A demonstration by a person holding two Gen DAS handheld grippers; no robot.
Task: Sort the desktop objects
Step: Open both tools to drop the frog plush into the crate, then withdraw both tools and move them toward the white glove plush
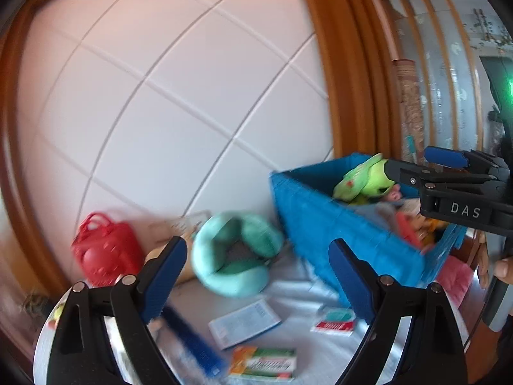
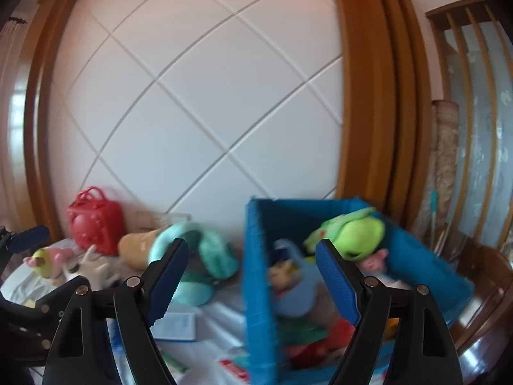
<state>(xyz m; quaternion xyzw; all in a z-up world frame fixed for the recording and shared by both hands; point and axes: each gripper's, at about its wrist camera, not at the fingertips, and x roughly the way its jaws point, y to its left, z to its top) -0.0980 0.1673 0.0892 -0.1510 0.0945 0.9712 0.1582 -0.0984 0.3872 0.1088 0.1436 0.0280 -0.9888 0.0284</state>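
A blue fabric bin [image 1: 323,224] [image 2: 256,276] stands on the white-covered desk and holds several soft toys, with a lime green plush [image 1: 368,179] [image 2: 356,234] on top. My left gripper [image 1: 259,276] is open and empty above small boxes [image 1: 243,324]. My right gripper [image 2: 250,276] is open and empty over the bin's near wall; it also shows in the left wrist view [image 1: 413,163], beside the green plush. A teal neck pillow [image 1: 234,253] [image 2: 195,256] lies left of the bin.
A red toy bag [image 1: 102,247] [image 2: 96,221] stands by the tiled wall. Plush toys [image 2: 51,260] lie at the left. A green-orange box [image 1: 263,362], a red-white box [image 1: 336,320] and a blue comb [image 1: 192,343] lie on the cloth. A wooden frame rises behind the bin.
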